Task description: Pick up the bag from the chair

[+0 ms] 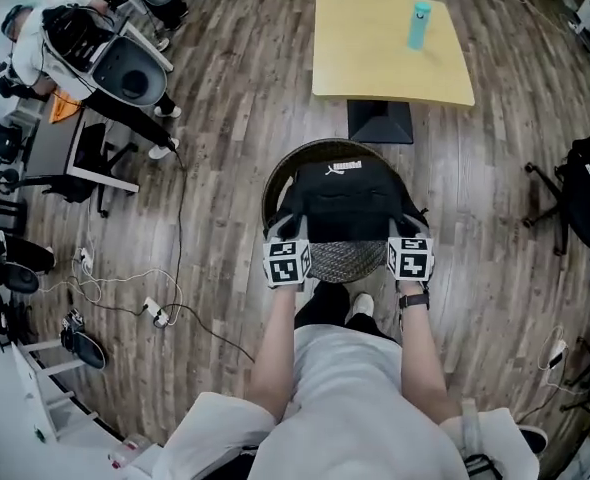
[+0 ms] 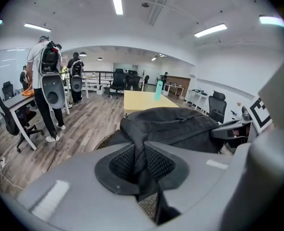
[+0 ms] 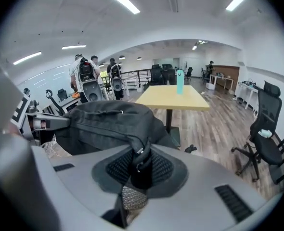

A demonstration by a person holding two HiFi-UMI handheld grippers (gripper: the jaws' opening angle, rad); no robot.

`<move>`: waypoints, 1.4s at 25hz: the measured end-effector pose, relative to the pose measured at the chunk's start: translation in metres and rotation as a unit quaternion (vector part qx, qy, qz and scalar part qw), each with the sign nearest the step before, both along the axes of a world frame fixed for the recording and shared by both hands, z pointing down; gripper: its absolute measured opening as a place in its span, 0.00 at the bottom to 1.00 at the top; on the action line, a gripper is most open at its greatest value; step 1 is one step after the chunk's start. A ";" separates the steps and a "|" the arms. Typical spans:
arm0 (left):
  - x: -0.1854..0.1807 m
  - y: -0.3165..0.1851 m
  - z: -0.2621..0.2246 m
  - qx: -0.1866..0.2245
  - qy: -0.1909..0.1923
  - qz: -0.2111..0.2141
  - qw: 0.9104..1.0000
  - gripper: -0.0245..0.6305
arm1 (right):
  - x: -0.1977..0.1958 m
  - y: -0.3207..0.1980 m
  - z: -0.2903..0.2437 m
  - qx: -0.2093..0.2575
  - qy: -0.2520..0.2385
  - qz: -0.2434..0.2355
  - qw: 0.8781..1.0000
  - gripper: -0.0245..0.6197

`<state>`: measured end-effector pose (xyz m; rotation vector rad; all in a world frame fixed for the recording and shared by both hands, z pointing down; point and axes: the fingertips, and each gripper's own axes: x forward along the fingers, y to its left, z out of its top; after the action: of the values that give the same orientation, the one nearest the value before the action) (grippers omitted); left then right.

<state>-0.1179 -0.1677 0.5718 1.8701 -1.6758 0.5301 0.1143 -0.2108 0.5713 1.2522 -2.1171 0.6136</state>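
Jaws of the left gripper (image 2: 143,167) and right gripper (image 3: 138,171) pinched straps (image 2: 138,137) of the bag (image 1: 340,203); either could slip, dropping it onto the chair (image 1: 271,193).

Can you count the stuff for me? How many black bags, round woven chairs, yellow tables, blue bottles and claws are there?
bag: 1
chair: 1
table: 1
bottle: 1
claws: 2, the left claw and the right claw, each shut on a strap of the bag
Total: 6
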 end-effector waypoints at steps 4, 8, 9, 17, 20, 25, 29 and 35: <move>-0.007 -0.001 -0.044 0.049 -0.004 -0.020 0.999 0.12 | -0.008 -0.010 -0.050 0.053 -0.010 -0.018 0.998 0.15; -0.003 -0.003 -0.088 0.095 -0.008 -0.033 0.995 0.12 | -0.007 -0.019 -0.103 0.104 -0.018 -0.026 0.994 0.15; -0.001 -0.002 -0.102 0.108 -0.010 -0.035 0.994 0.12 | -0.006 -0.019 -0.117 0.116 -0.021 -0.027 0.993 0.15; -0.004 0.013 -0.233 0.236 -0.056 -0.053 0.969 0.12 | -0.008 -0.006 -0.232 0.226 -0.077 -0.033 0.971 0.15; -0.008 0.024 -0.277 0.278 -0.071 -0.060 0.956 0.12 | -0.011 0.003 -0.271 0.267 -0.101 -0.037 0.958 0.15; -0.013 0.048 -0.333 0.337 -0.076 -0.079 0.935 0.12 | -0.017 0.023 -0.323 0.318 -0.126 -0.053 0.938 0.15; -0.005 0.068 -0.360 0.372 -0.090 -0.078 0.921 0.12 | -0.010 0.040 -0.345 0.344 -0.143 -0.049 0.927 0.15; -0.005 0.087 -0.375 0.398 -0.101 -0.082 0.908 0.12 | -0.012 0.056 -0.358 0.369 -0.143 -0.054 0.917 0.15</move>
<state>-0.1226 -0.0803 0.1969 2.2220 -2.4081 -0.0731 0.1026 -0.1551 0.2134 1.4667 -2.7791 -0.0974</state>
